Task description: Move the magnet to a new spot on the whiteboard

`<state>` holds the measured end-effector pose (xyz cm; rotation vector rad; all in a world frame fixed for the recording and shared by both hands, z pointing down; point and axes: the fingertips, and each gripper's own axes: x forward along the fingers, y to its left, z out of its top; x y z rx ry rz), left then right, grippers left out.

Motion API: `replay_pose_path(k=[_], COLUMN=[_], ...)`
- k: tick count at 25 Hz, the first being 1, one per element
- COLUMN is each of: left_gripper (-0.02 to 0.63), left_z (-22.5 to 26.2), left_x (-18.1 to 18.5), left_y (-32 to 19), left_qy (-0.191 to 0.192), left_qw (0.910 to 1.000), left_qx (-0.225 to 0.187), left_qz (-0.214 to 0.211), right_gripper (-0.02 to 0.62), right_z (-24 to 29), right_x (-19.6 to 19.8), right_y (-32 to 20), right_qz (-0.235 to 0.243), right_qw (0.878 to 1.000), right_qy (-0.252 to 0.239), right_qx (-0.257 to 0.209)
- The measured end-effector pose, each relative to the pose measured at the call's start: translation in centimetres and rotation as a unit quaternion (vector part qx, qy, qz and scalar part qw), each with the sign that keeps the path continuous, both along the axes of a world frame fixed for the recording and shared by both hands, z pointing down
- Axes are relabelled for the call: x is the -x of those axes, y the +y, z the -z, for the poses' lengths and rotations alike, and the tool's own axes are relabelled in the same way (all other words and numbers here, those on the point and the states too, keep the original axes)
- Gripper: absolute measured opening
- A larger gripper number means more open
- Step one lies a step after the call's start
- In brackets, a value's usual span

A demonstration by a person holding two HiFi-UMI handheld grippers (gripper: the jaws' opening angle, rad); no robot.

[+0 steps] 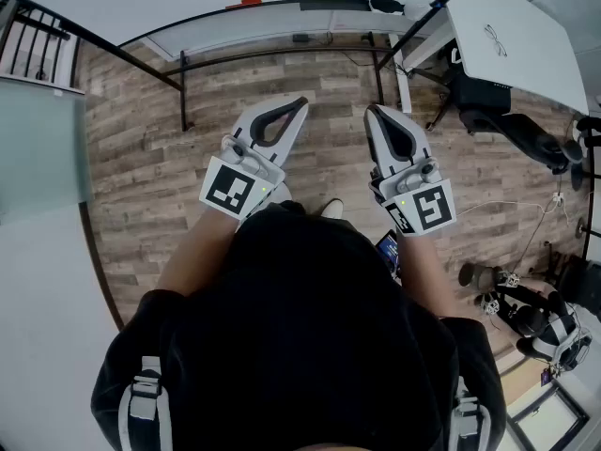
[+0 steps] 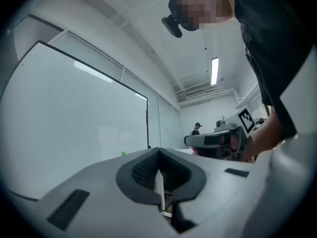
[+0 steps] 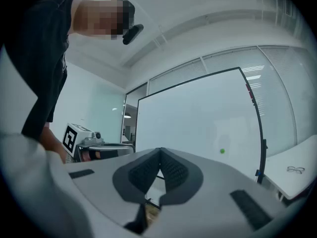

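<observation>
So, both grippers are held level in front of the person, well short of the big white whiteboard in its black frame. Left gripper: jaws shut tip to tip, nothing btwn them. Right gripper: same, jaws closed & empty. The small round green magnet sits on the board face, low down & twd the right-hand frame post as the right gripper view shows it. It's well apart from both grippers, so the task looks not yet begun. Risks from here, as I judge it: w/ jaws shut, either gripper would only bump the magnet, shoving it along or knocking it off the board, so one pair has to open before closing in. The magnet is tiny & prob. shallow, so jaws coming in off-centre or at an angle could pinch just its edge & lose it, dropping it to the grey-brown wood plank floor. The white worktop w/ a pair of glasses on it stands near the board's right post, so a wide swing of the right gripper could clip it.
</observation>
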<state>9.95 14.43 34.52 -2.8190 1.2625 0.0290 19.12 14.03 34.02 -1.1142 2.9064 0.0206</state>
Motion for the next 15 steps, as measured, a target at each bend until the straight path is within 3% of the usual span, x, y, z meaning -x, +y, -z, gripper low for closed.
replay_pose_path(k=[15], left_gripper=[0.002], left_z=[0.4], left_x=[-1.6], left_y=[2.1], left_qy=[-0.005], left_qw=[0.9999], left_qx=[-0.004], left_qz=[0.009], right_gripper=[-0.005], right_z=[0.5], right_x=[-0.5], right_y=[2.2], right_qz=[0.016], right_qw=[1.0], right_qy=[0.001], right_qx=[-0.009])
